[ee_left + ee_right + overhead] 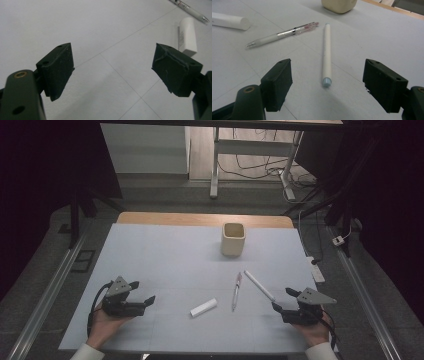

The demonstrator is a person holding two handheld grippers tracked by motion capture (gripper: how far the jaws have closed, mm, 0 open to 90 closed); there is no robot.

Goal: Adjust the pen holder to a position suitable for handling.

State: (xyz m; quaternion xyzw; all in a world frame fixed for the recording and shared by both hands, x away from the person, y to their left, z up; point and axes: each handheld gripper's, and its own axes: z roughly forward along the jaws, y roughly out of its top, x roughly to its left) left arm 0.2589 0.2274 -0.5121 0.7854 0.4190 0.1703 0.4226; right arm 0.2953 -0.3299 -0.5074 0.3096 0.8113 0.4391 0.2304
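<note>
A beige square cup point(233, 239) stands upright at the far middle of the white sheet point(165, 255). Nearer lie a clear pen with a pink end point(236, 291), a long white pen point(259, 285) and a short white stick point(203, 307). My left gripper point(142, 291) rests low at the near left, open and empty, pointing right toward the white stick point(188, 36). My right gripper point(283, 299) is open and empty at the near right. The capped end of the white pen point(327, 50) lies just ahead of its jaws. Beyond it are the clear pen point(282, 33) and the cup point(339, 5).
The sheet covers a wooden table whose bare far edge point(205, 219) shows. Metal rails point(50, 285) run along both sides on the floor. A desk frame point(216, 165) and cables stand beyond the table. A person's hands hold both grippers at the near edge.
</note>
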